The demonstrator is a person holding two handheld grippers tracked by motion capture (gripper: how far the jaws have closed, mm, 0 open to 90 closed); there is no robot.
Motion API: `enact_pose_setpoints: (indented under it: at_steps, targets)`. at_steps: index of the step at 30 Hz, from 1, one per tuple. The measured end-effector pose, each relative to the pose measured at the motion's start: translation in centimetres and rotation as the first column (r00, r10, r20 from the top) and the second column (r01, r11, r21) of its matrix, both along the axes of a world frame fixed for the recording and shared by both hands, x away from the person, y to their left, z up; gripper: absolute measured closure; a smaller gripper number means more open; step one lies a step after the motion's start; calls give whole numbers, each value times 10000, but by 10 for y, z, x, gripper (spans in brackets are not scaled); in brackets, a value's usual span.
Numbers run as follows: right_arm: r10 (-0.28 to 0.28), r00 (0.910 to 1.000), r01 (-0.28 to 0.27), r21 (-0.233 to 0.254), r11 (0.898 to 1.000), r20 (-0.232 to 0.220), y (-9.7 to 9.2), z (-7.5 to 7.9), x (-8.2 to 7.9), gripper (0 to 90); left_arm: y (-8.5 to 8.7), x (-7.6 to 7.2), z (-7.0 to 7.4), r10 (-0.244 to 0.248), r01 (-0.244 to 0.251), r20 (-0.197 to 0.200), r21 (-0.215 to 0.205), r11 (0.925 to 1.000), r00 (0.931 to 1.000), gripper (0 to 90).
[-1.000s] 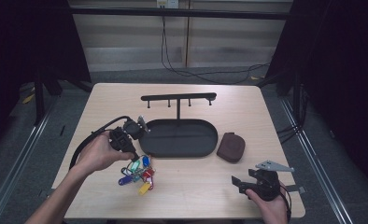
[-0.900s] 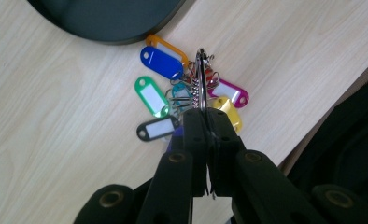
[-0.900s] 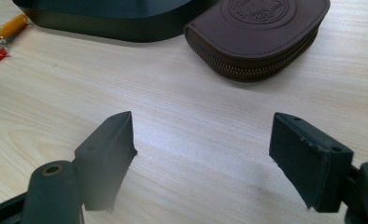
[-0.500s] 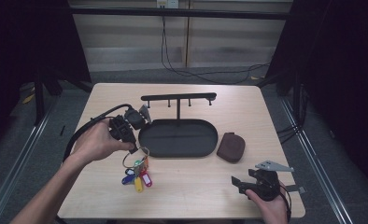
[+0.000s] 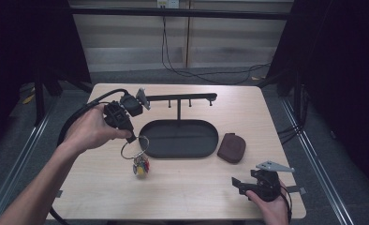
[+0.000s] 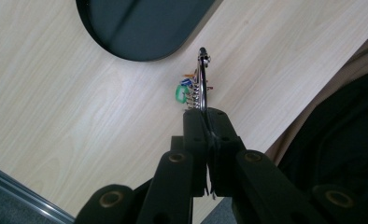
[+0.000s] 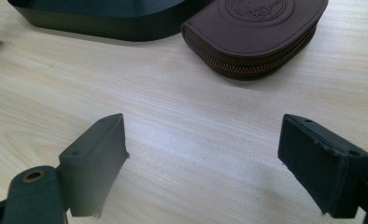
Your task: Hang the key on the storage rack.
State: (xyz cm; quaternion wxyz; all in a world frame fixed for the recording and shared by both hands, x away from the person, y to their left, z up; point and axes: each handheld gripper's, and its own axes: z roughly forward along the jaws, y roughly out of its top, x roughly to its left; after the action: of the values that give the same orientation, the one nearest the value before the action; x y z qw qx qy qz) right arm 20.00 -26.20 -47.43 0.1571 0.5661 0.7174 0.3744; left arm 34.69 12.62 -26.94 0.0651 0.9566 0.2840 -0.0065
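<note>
Key bunch (image 5: 140, 161): big silver metal ring with small coloured plastic tags (green, blue, yellow, red) dangling. Left gripper (image 5: 132, 138) clamped on the ring, bunch hanging clear of the light wooden table (image 5: 196, 187), just left of the black oval metal tray (image 5: 180, 138). A second ago it lay on the table; since lifted. Right gripper (image 5: 241, 183) jaws apart, just opened wider, nothing between, near the brown leather zip pouch (image 5: 232, 147) right of the tray.

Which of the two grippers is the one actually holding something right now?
The left gripper: its jaws are pinched shut on the key ring, with the coloured keys dangling beside the black tray. The right gripper stands open over bare table.
</note>
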Motion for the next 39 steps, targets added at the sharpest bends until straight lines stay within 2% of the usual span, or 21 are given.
enact_pose_setpoints:
  at_steps: [7,12,15,18,20,23,26,30,31,33,39]
  targets:
    - [163,9998,-163,4,9999,64,1,1,0,146,2,5,16,68,-67,65,-163,9998,10000,880]
    - [85,9999,-85,31,10000,63,0,1,-1,146,1,11,23,292,-286,323,-199,9994,9991,879]
    - [54,9999,-54,37,10000,91,0,1,-1,146,0,17,25,327,-319,301,-256,9992,9990,880]
    - [37,10000,-38,29,10000,89,0,1,-1,146,-2,24,26,511,-500,369,-297,9983,9980,880]
    - [51,10000,-51,28,10000,79,0,1,-1,146,-4,27,27,554,-545,254,-356,9979,9981,880]
    - [77,10000,-77,-12,10000,37,1,1,-1,148,-9,32,28,583,-578,286,-184,9982,9979,880]
    - [76,10000,-76,-4,10000,22,1,1,-1,149,-13,38,29,582,-575,243,-290,9979,9980,879]
    - [81,10000,-81,46,10000,54,1,1,-2,149,-18,47,29,709,-706,209,-161,9974,9973,880]
    - [94,9999,-95,44,9999,70,0,1,-2,149,-19,48,28,939,-933,297,-215,9954,9951,880]
    - [99,9999,-99,44,9999,63,0,1,-2,149,-22,52,26,916,-914,102,-143,9957,9957,879]
    - [132,9999,-132,65,9999,4,1,1,-2,151,-29,65,19,1222,-1223,48,169,9923,9925,879]
